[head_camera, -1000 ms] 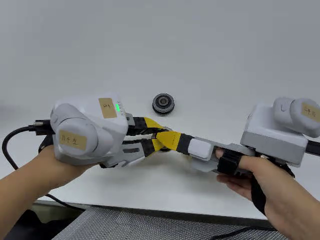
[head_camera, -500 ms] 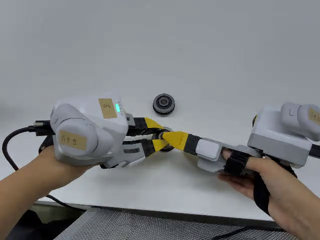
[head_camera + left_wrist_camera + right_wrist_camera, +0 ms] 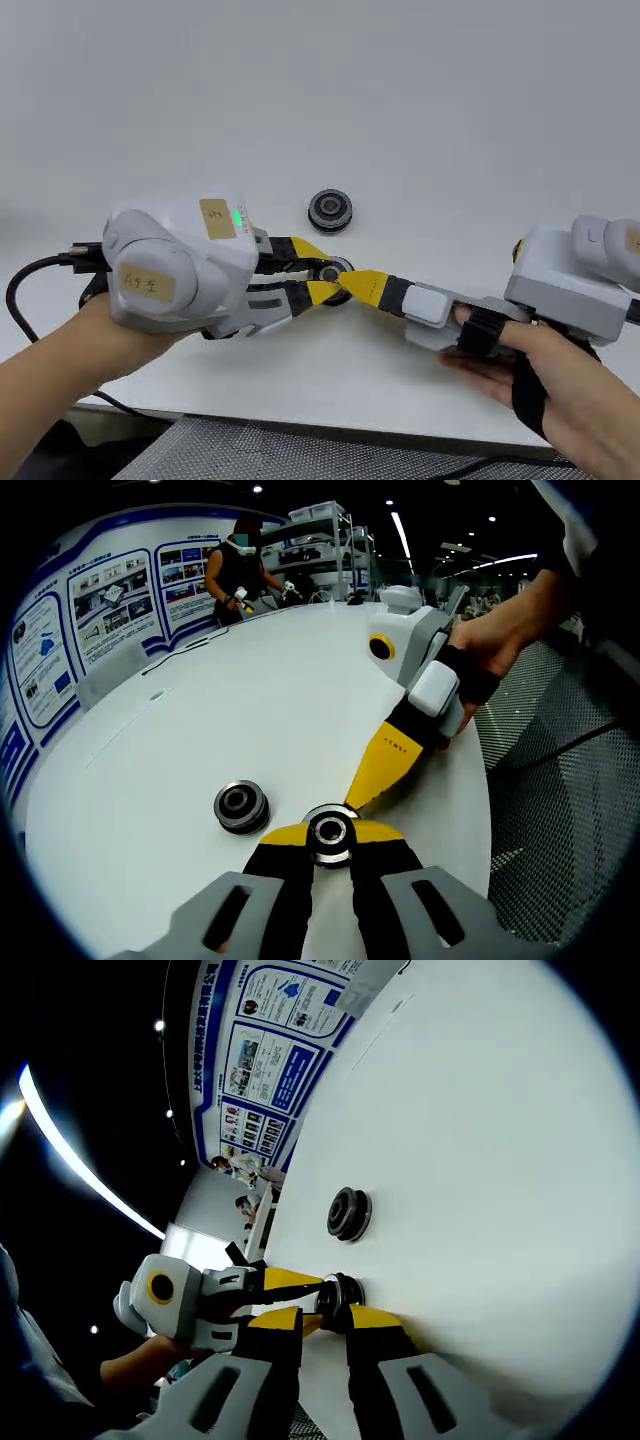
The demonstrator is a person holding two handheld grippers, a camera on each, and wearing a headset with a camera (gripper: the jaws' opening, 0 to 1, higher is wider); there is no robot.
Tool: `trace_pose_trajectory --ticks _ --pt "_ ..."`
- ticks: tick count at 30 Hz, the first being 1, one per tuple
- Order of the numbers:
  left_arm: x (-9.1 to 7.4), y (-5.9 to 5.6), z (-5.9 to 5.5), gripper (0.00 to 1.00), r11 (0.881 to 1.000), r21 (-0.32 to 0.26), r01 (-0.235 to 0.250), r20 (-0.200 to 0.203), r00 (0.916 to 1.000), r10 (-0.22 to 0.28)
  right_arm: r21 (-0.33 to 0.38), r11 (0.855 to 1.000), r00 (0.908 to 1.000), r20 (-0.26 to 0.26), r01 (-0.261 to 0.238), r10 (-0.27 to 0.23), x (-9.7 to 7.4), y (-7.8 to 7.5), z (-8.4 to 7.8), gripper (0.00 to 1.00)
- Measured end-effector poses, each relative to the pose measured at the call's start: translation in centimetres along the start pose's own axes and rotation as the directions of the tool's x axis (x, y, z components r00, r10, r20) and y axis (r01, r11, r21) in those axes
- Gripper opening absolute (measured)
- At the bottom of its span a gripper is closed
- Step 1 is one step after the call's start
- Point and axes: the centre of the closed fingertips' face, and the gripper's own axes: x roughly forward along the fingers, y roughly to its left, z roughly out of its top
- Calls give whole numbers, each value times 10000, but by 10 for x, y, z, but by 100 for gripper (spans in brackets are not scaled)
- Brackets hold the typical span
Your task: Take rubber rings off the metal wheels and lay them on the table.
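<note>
A black-ringed metal wheel (image 3: 329, 209) is resting farther back on the table (image 3: 450, 150); a nearer wheel (image 3: 336, 270) is being pinched by the left gripper (image 3: 324, 276).

This looks like a lab or demonstration hall in an office building. A long white table (image 3: 250, 700) runs toward the far end, where a person (image 3: 240, 565) in a headset stands. Blue-framed information posters (image 3: 110, 590) line the left wall, storage shelves (image 3: 325, 535) stand at the back, and strip lights (image 3: 400, 530) cross a dark ceiling.

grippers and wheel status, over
Left gripper shut on small metal wheel with black rubber ring. Right gripper at its rim, grip unclear. Second wheel on white table.
</note>
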Motion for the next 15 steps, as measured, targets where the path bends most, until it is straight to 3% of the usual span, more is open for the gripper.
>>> trace_pose_trajectory --ticks 10,15 --pt "0 0 0 13 10000 -49 -15 16 10000 15 184 9986 9987 -34 499 -499 1 -10 2 5" --pt "0 0 0 13 10000 -45 2 28 10000 -2 475 9976 9988 -54 494 -492 1 -8 4 4"
